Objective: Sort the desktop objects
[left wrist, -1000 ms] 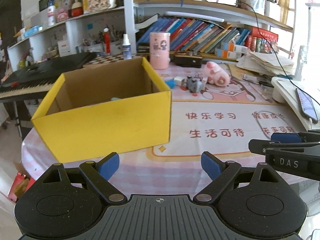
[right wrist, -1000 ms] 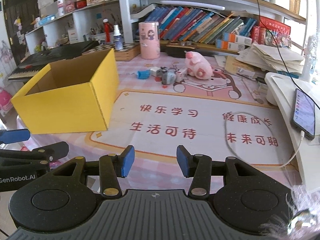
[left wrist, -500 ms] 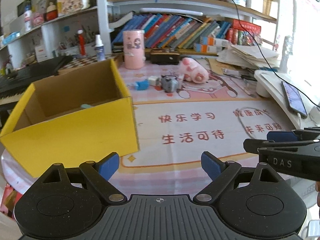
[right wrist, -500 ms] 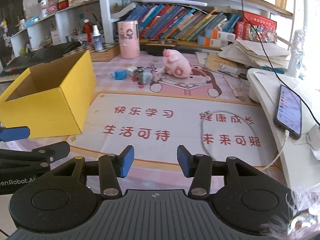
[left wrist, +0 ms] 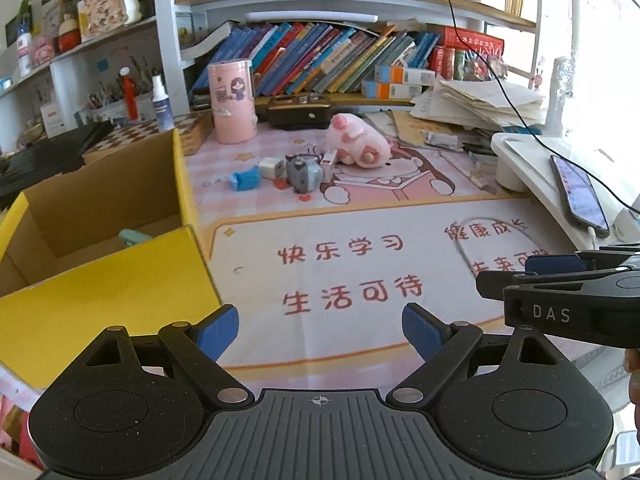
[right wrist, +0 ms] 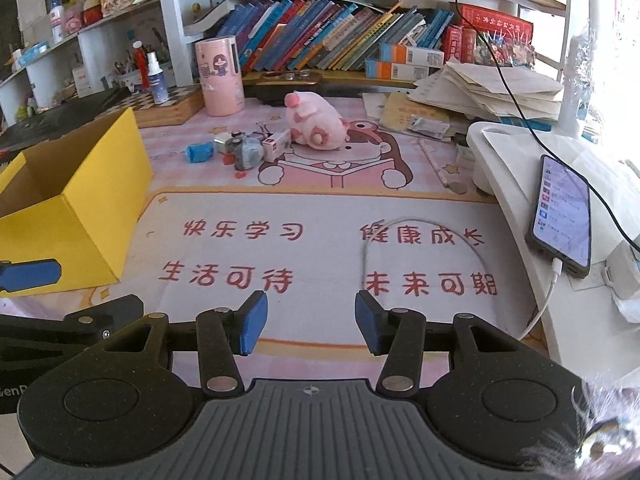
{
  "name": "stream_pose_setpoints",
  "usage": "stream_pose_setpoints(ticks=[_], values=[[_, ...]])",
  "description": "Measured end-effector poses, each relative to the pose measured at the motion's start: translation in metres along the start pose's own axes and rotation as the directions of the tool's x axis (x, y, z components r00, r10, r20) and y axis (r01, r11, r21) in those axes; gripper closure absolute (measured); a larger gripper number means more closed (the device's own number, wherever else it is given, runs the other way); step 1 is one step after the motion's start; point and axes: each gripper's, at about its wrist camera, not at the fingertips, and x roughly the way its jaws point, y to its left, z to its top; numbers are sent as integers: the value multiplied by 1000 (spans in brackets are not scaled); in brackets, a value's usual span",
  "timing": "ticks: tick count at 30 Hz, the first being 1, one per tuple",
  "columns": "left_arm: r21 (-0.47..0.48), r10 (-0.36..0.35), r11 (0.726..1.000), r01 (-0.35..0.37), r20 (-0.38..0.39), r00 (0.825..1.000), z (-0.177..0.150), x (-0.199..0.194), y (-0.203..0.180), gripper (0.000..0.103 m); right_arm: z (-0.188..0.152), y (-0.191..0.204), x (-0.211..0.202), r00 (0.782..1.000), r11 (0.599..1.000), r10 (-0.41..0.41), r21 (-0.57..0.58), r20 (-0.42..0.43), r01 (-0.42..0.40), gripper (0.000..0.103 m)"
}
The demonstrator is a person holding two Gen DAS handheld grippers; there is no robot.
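- a cluster of small desktop objects sits toward the back of the surface [left wrist: 360, 360], on a pink cartoon desk mat [right wrist: 320, 208]: a blue item [left wrist: 245, 179], a white cube-shaped plug [left wrist: 271, 168], a grey gadget [left wrist: 305, 174] and a small white-and-red box [left wrist: 328, 162], all close together, some touching.
- a pink plush pig [left wrist: 358, 146] lies on its side just right of the cluster, its snout end against the little box.
- a yellow cardboard box [left wrist: 112, 292] stands open on the left of the surface, well apart from the cluster; a pale green object [left wrist: 134, 237] lies inside it on the bottom.
- the left claw [left wrist: 319, 330] hangs over the mat's near edge, just right of the box's front corner, its blue pads spread wide and gripping nothing.
- the right claw [right wrist: 307, 322] hangs over the mat's red characters, its pads parted about halfway with nothing between them.
- a thin grey cable [right wrist: 420, 232] loops across the mat on the right.
- a phone [right wrist: 564, 218] with its screen lit rests on a white stand [right wrist: 500, 160] at the right edge, plugged in.
- a pink cylinder [left wrist: 233, 102] with a cartoon figure stands behind the cluster, in front of a shelf of leaning books [left wrist: 320, 60].
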Motion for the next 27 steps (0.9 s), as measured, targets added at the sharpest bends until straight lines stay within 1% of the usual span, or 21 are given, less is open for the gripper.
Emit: stream_pose_setpoints(ticks=[8, 16, 24, 27], values=[[-19, 6, 1000, -6, -8, 1000, 16, 23, -10, 12, 19, -16, 20, 1000, 1000, 10, -17, -9, -10, 56], [-47, 26, 999, -27, -13, 1000, 36, 50, -22, 12, 43, -36, 46, 999, 999, 28, -38, -15, -29, 55], [-108, 81, 991, -84, -28, 996, 53, 71, -24, 12, 62, -53, 69, 998, 996, 63, -55, -25, -64, 55], [-128, 102, 986, -105, -31, 994, 58, 76, -24, 12, 69, -58, 77, 997, 995, 80, -59, -21, -81, 53]])
